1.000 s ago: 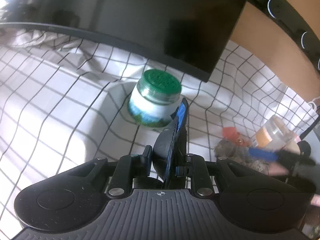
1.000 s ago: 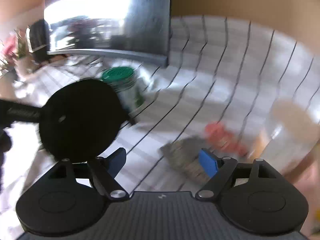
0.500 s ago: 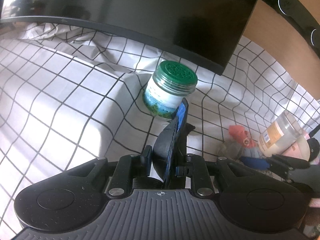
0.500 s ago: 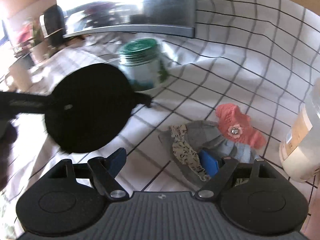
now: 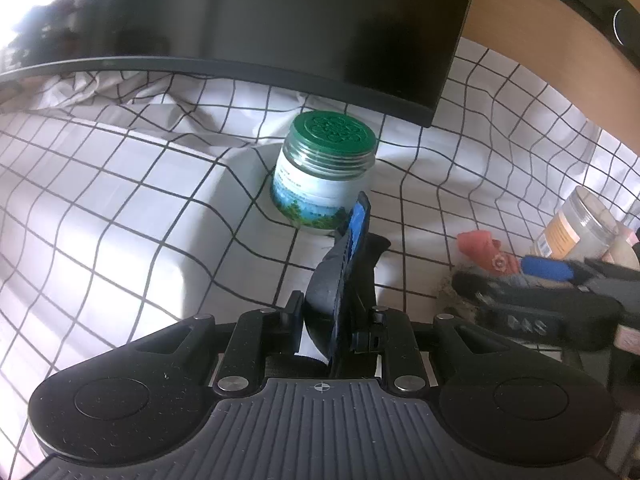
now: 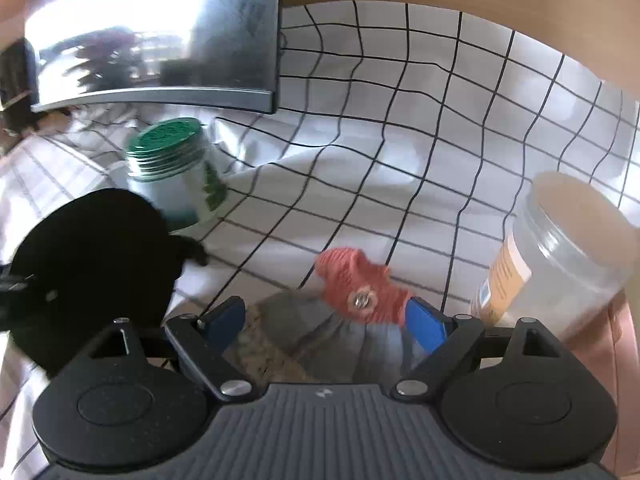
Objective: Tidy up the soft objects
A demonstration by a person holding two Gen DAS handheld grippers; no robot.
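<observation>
A small cloth doll lies on the checked cloth, with a coral knit top [image 6: 356, 280] and a grey skirt [image 6: 320, 340]. My right gripper [image 6: 326, 322] is open, its blue pads on either side of the skirt. In the left wrist view the doll [image 5: 482, 252] lies at the right under the right gripper [image 5: 560, 280]. My left gripper [image 5: 354, 240] is shut on a flat round black pad [image 5: 332, 300], seen edge-on. That pad [image 6: 88, 280] shows as a black disc at the left of the right wrist view.
A green-lidded jar [image 5: 324, 176] stands on the cloth [image 5: 120, 208] behind the left gripper, below a dark monitor [image 5: 280, 20]. A clear plastic jar with an orange label [image 6: 556, 260] lies tilted to the right of the doll.
My right gripper has moved forward and down over the doll, so its pads now flank the skirt. My left gripper has held the black pad and shifted slightly.
</observation>
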